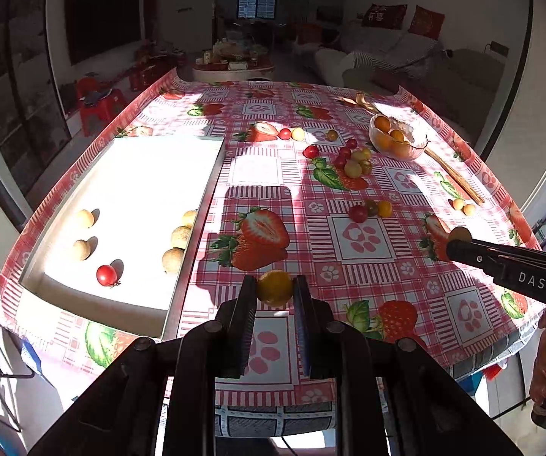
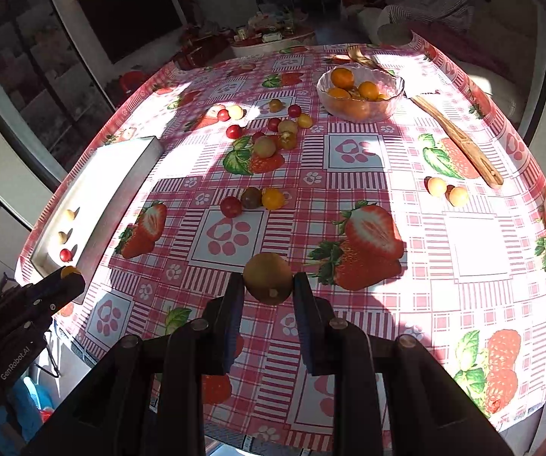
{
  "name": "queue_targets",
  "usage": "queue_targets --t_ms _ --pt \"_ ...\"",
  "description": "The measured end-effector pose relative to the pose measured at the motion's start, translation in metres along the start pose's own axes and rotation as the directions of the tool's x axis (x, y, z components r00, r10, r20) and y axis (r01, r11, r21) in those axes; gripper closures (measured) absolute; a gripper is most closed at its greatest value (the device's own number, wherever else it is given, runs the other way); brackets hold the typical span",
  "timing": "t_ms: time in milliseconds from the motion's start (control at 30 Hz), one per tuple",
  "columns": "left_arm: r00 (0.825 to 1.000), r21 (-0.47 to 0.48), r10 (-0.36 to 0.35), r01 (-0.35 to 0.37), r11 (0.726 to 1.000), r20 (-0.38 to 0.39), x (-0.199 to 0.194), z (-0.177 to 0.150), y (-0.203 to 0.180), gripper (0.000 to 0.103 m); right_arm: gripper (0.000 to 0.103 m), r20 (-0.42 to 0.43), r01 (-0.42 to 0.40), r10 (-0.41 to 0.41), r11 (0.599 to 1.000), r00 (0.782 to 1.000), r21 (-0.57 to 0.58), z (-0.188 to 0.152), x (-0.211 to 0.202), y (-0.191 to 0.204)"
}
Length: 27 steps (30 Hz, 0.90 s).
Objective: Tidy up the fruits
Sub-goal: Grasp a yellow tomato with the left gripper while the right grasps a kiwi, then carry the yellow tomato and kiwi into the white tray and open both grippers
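Observation:
My left gripper (image 1: 274,289) is shut on a small yellow-orange fruit (image 1: 275,288), held above the table's near edge beside the white tray (image 1: 193,228). The tray holds several tan longans (image 1: 180,237) and one red cherry tomato (image 1: 106,275). My right gripper (image 2: 268,280) is shut on a brown longan (image 2: 268,277) above the tablecloth; it shows in the left wrist view (image 1: 459,241) at the right. A glass bowl (image 2: 394,104) with orange fruits (image 2: 342,78) stands at the far right. Loose cherry tomatoes (image 2: 252,198) lie mid-table.
A wooden tong (image 2: 459,138) lies right of the bowl, with two pale longans (image 2: 447,191) near it. More tomatoes and pale fruits (image 2: 273,136) cluster behind the middle. The strawberry-print tablecloth (image 2: 470,247) covers the table; its edges drop off on all sides.

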<state>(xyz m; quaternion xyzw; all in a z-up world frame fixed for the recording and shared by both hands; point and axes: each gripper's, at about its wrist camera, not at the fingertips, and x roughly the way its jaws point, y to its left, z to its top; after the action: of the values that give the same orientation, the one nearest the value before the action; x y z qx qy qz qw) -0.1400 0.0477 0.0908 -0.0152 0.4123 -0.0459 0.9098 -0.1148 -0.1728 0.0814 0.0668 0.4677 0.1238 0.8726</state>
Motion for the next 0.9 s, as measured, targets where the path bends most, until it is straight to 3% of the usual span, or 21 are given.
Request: queue_targets --t_ms 233,500,767,900 --pt "0.998 -0.109 0.055 -0.052 0.993 0.021 -0.012 0.000 0.067 0.082 0.074 -0.051 -0.041 0.037 0.995 0.998 -0.086 0.008 0.013 0.053" --pt "0.994 -0.210 0.112 -0.110 0.971 -0.006 0.013 0.012 0.142 0.082 0.074 -0.114 -0.104 0.083 0.976 0.990 -0.192 0.043 0.047 0.138" --pt "0.991 -0.239 0.130 -0.135 0.962 -0.038 0.038 0.038 0.169 0.082 0.074 -0.181 -0.167 0.125 0.957 0.976 -0.237 0.082 0.098 0.205" --pt "0.993 -0.262 0.108 -0.115 0.958 -0.042 0.047 0.044 0.170 0.082 0.074 -0.205 -0.153 0.101 0.954 0.973 -0.257 0.101 0.116 0.221"
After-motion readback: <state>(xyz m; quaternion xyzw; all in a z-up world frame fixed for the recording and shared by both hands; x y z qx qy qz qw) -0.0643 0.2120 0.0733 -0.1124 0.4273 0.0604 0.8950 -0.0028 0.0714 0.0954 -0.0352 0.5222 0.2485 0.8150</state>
